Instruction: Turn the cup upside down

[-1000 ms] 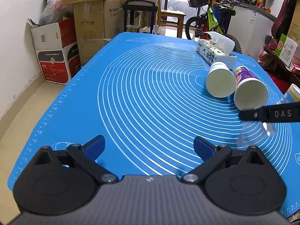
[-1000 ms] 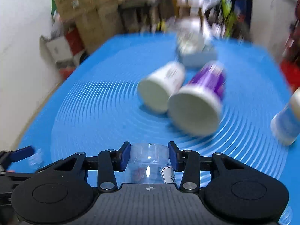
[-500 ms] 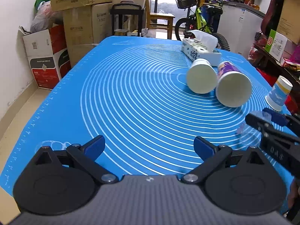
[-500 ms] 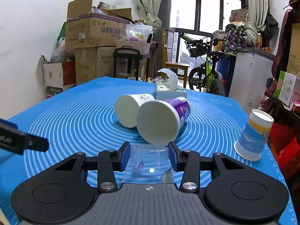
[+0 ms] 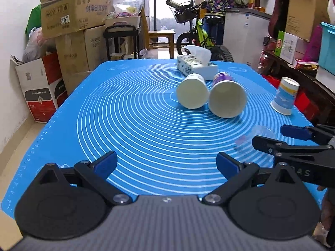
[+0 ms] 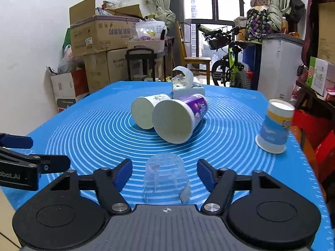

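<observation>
A clear plastic cup stands upside down on the blue mat, between the open fingers of my right gripper, which do not touch it. The cup shows faintly in the left wrist view, beside the right gripper. My left gripper is open and empty, low over the mat's near edge. Its fingers also show at the left of the right wrist view.
A white paper cup and a purple paper cup lie on their sides mid-mat. A blue and yellow cup stands upside down at the right edge. A tissue box sits behind. Cardboard boxes and a bicycle stand beyond the table.
My right gripper has opened and let go of the clear cup, which now stands upside down on the mat. The left gripper's view has tilted up and shifted.
</observation>
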The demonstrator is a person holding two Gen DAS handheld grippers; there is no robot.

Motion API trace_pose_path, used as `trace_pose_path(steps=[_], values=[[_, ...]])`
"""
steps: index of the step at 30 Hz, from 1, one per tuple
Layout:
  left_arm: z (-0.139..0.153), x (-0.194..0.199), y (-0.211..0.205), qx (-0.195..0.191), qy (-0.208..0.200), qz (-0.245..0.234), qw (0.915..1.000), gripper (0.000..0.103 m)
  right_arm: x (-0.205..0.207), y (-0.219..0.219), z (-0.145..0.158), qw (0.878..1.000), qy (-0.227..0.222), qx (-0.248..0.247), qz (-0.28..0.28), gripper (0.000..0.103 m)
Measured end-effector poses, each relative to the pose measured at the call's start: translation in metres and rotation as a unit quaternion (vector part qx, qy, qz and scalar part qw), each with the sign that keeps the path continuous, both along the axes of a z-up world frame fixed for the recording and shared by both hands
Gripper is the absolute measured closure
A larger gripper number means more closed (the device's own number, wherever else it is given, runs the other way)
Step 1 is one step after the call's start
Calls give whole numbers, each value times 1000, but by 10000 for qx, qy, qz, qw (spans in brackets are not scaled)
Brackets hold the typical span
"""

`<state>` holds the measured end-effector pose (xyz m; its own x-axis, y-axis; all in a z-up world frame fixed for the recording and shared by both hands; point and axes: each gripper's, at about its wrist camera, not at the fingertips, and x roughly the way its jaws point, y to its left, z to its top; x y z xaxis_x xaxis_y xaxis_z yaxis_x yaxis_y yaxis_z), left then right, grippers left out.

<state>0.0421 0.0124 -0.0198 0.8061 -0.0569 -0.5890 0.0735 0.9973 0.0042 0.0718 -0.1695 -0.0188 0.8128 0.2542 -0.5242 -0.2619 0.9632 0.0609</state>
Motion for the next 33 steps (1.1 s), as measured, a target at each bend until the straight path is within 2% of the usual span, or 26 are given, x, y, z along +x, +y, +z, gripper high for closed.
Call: trace_pose_path(steps=[7,13,22,33], values=[[4,-25,-16,-22,-48,-109,9999,3,-41,-21,8,9990,425,-54,-159,24],[4,-44,-30,-12,-47,-261,9996,3,-68,-31,11,9980,552,-276,-142,24],[-3,-62,-41,97,12,-343,9994,3,-86,-35,13,9979,553,-334,-77,24],[-3,-66,-44,114,7,-338,9994,3,-95,-36,15,9980,492,-383,-76,24]])
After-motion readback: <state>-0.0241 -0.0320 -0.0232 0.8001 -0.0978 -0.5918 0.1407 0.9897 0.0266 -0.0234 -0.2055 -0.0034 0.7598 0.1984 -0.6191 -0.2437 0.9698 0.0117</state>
